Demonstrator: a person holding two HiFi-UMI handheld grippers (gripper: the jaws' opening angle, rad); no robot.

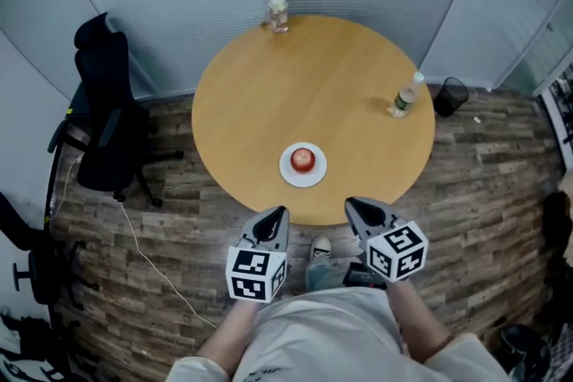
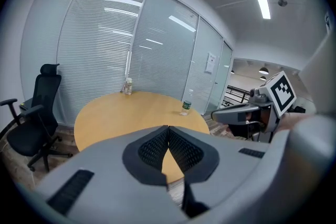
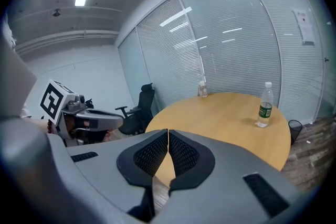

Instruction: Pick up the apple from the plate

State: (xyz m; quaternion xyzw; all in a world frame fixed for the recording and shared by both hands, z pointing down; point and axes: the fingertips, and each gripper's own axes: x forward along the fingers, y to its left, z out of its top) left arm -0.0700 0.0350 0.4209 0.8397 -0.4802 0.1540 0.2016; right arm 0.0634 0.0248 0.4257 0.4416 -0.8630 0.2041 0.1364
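Left gripper (image 1: pixel 279 215) and right gripper (image 1: pixel 354 207) hang just off the table's (image 1: pixel 313 85) near edge in the head view. The apple (image 1: pixel 303 157) sits on its plate (image 1: pixel 288 174) by that edge, ahead and between them, marginally nearer the left. Left gripper view: jaws clenched, empty, apple hidden behind them. Right gripper view: jaws likewise pressed together on nothing.

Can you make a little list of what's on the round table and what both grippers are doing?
table: round, wooden
plate: white, by the table's near edge
apple: red, on the plate
bottle: green label, right side
small container: far edge
left gripper: shut, holding nothing
right gripper: shut, holding nothing
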